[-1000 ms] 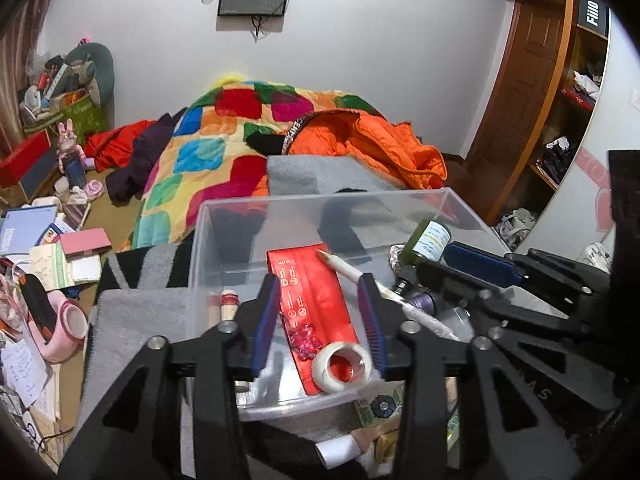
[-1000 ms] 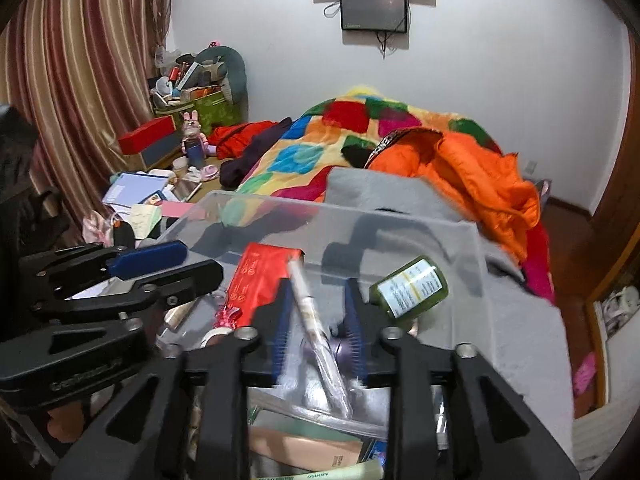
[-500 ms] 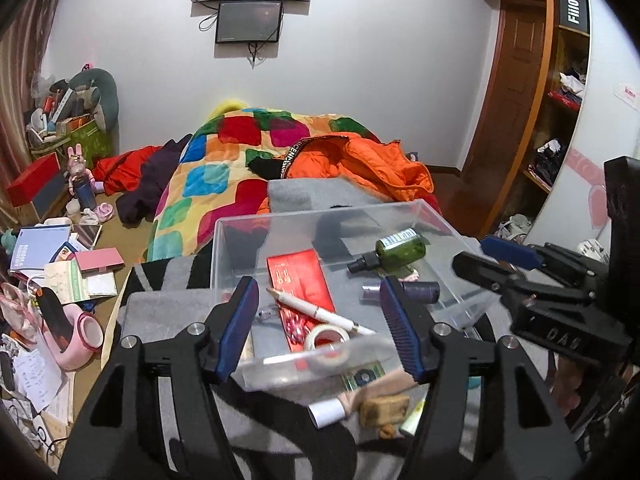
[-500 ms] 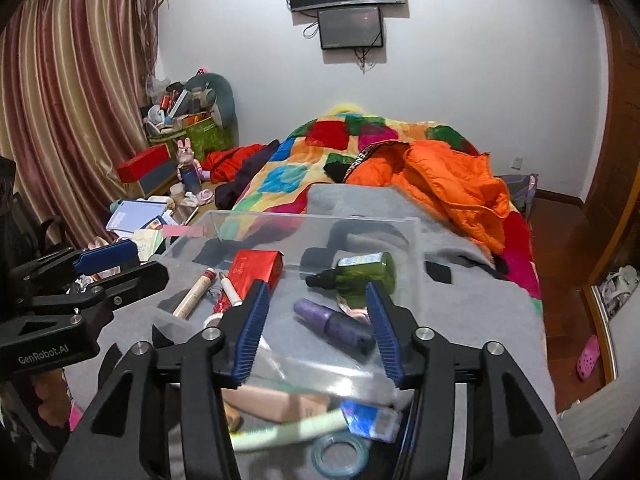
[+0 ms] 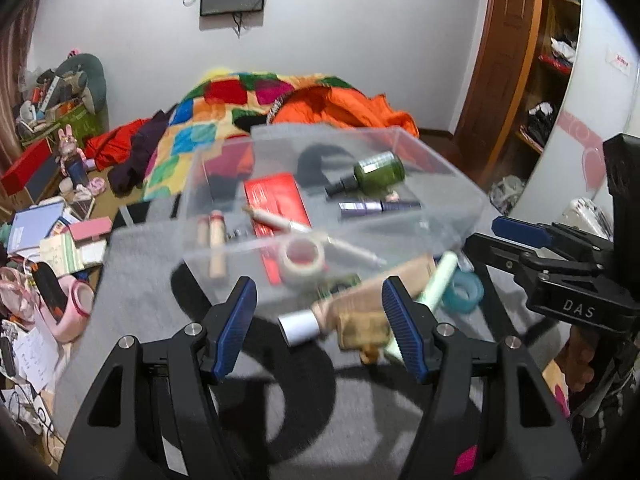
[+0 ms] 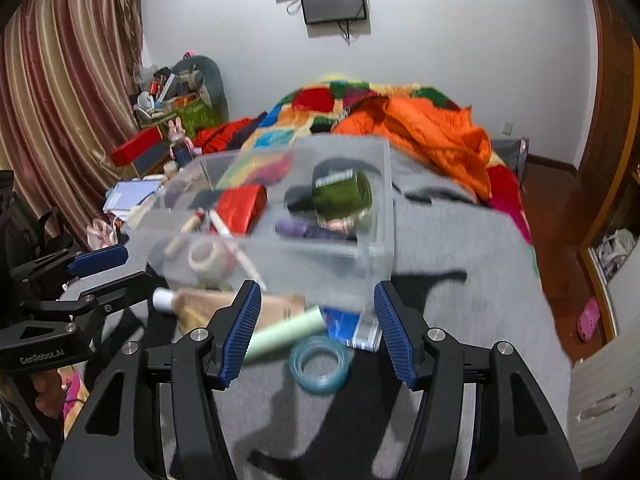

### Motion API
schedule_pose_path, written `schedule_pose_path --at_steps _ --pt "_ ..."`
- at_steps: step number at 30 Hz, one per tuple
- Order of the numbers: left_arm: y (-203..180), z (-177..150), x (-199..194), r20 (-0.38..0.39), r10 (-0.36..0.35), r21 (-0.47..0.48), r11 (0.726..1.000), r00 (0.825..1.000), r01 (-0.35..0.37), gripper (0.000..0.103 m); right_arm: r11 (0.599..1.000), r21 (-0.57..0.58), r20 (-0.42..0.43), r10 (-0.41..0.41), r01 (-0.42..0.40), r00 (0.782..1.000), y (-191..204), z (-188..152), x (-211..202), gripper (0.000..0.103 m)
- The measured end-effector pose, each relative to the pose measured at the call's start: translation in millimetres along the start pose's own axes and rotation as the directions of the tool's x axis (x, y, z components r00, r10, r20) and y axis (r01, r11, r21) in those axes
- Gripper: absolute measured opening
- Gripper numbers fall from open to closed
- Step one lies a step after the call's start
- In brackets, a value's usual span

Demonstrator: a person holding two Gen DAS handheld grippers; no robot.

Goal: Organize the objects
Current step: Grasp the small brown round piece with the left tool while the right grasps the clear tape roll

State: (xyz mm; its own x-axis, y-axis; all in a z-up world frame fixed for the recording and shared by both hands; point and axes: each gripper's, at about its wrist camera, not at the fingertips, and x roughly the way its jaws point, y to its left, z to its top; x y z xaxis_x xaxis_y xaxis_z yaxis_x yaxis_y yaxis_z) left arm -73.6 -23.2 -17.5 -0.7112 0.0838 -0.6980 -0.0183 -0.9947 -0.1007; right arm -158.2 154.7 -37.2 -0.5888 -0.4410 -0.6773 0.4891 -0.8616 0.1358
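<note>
Both your left gripper (image 5: 320, 328) and right gripper (image 6: 316, 332) have just been opening and hold nothing. The blue tape ring (image 6: 320, 364) lies on the grey blanket (image 6: 460, 280), near the clear box (image 6: 376, 200). It looks light and stiff; pinch its wall.

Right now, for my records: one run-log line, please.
left tool: open, empty | right tool: open, empty | clear bin: part-filled | teal tape: outside bin
</note>
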Motion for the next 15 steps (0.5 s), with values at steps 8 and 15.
schedule_pose_path --at_steps 8,15 --pt "-8 -30 9 -0.067 -0.014 0.004 1.0 0.998 0.014 0.065 1.0 0.024 -0.097 0.022 -0.02 0.995 -10 -31 15 0.058" --pt "-10 -47 23 -0.132 -0.035 -0.011 0.999 0.991 0.034 0.051 1.0 0.025 -0.118 0.005 -0.002 0.993 -9 -39 27 0.058"
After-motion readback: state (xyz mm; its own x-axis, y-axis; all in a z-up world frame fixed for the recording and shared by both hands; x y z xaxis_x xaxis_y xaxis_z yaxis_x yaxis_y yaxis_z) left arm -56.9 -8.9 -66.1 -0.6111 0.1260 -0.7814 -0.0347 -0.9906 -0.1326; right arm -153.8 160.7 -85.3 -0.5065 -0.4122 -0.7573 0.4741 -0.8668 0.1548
